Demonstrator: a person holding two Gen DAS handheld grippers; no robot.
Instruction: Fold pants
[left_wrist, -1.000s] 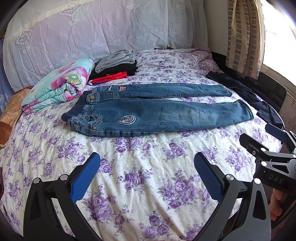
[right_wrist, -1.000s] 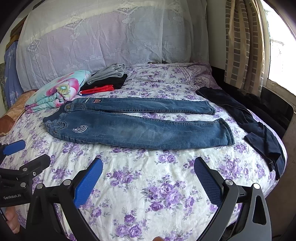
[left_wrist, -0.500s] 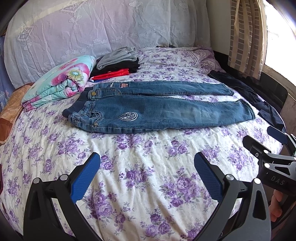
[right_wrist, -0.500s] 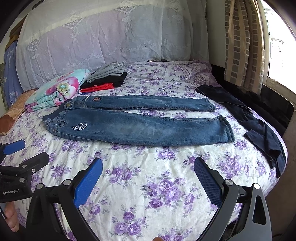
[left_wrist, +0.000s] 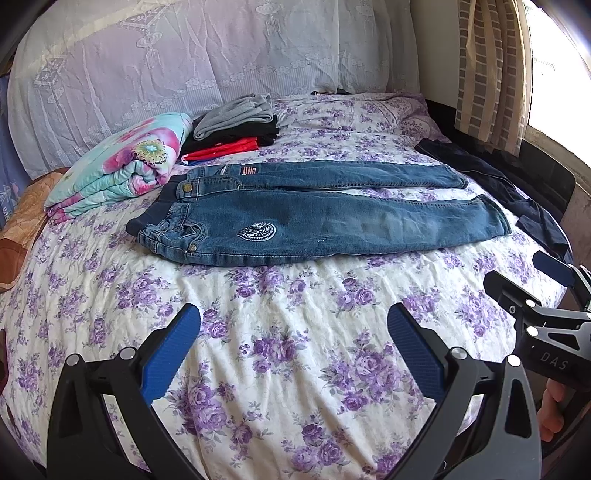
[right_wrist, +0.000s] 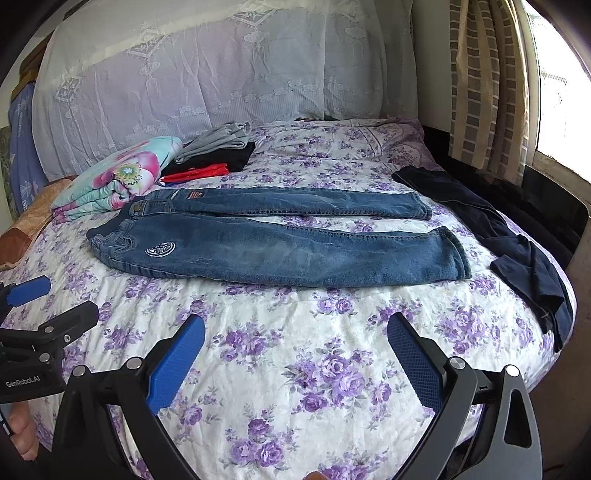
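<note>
Blue jeans lie flat across the bed, waistband to the left, both legs stretched to the right with a gap between them. A round white patch marks the near leg. My left gripper hovers open over the bedsheet, well short of the jeans, nothing between its blue pads. My right gripper is open too, over the near part of the bed, below the jeans' legs. Each gripper shows at the edge of the other's view.
The bed has a white sheet with purple flowers. A folded floral blanket and a stack of folded clothes sit behind the waistband. A dark garment drapes over the right edge. Curtains hang at the right.
Both grippers have drawn back and lifted slightly, so the jeans sit a little farther up in both views. Jeans unmoved; grippers stayed open.
</note>
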